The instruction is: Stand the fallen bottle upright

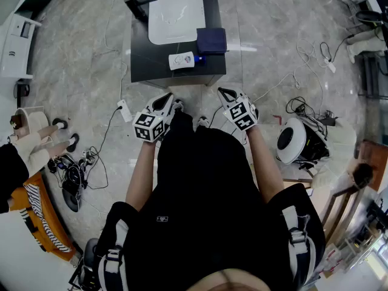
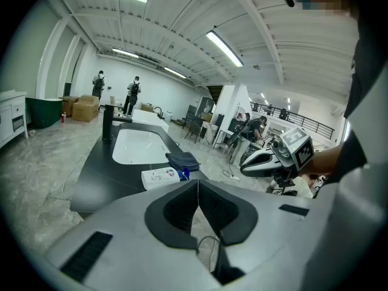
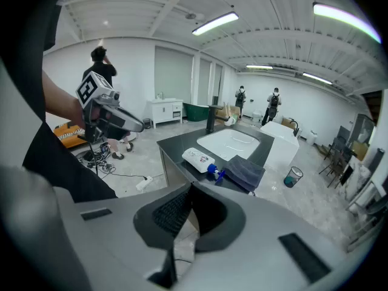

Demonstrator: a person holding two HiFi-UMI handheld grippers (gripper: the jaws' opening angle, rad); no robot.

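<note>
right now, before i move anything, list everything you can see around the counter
black rectangular counter: 1, black, on the marble floor ahead of the person
white sink basin: 1, white, set in the counter
black faucet: 1, black, at the basin's left in the head view
white plastic bottle with blue cap: 1, white and blue, lying on its side near the counter's near edge
folded dark blue cloth: 1, dark blue, by the bottle's cap end
white power strip: 1, white, on the floor off the counter's near left corner
left gripper: 1, grey, shut, empty
right gripper: 1, grey, shut, empty
</note>
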